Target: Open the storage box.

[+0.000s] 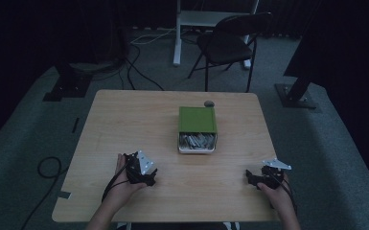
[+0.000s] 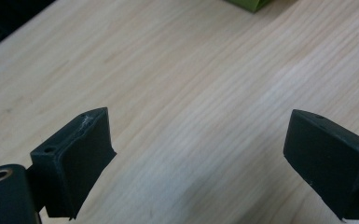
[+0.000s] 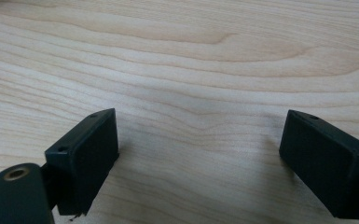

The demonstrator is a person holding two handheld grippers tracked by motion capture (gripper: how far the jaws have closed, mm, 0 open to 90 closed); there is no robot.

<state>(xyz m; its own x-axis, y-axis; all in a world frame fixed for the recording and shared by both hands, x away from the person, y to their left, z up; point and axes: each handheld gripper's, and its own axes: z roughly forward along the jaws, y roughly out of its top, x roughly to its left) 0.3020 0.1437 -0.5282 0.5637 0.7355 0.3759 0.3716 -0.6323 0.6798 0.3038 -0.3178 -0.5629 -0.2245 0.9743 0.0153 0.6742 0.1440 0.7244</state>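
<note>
Dim room, wooden table [image 1: 124,120] seen from above. A green box [image 1: 197,119] sat near the middle of the table, slightly toward the far side, its near end drawn open like a drawer [image 1: 197,143] showing a jumble of pale, silvery contents too small to identify. A small grey round object [image 1: 209,103] lay on the table just beyond the box's far right corner. The left gripper [image 1: 149,178] rested on the table near the front left, held in the person's left hand [image 1: 120,184], well apart from the box. The right gripper [image 1: 251,178] rested near the front right, held in the right hand [image 1: 280,194], also well apart from the box. In the left gripper view the jaws stood wide apart with bare wood grain between them, a corner of the green box at the top edge. In the right gripper view the jaws were likewise spread wide over bare tabletop, gripping nothing. A black folding chair [image 1: 230,40] stood on the carpet beyond the table.
</note>
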